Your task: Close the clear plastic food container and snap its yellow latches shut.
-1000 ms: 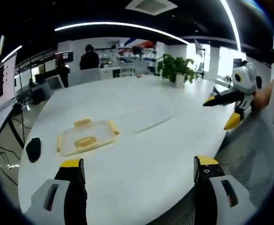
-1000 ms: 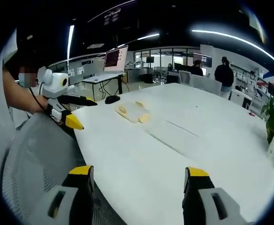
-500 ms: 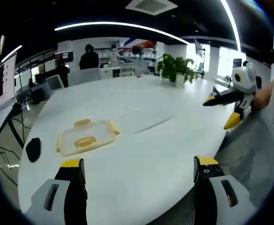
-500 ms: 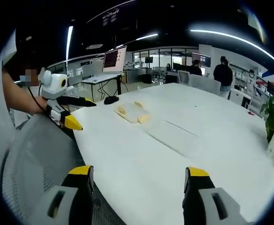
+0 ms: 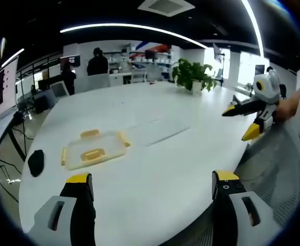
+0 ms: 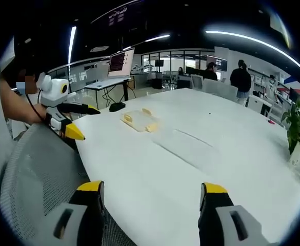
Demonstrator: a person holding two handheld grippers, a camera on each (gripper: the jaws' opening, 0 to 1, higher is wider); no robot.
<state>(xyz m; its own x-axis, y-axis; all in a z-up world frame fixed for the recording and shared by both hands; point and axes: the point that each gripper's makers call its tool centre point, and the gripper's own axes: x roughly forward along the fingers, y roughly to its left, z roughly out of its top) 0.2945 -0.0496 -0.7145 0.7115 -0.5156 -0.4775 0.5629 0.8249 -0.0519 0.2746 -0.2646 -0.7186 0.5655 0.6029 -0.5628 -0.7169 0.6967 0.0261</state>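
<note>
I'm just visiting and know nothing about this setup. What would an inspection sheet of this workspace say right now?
Surface: large white oval table, mostly bare.
Job's things: clear plastic food container with yellow latches lies flat on the table, untouched; whether its latches are snapped, cannot tell.
Clutter: small black object near the table edge beside the container.
Grippers: left tongs and right tongs both open, empty, short of the container.
Cables: some hang below the neighbouring desk.
Surroundings: potted green plant, grey mesh chair, people standing far off.
</note>
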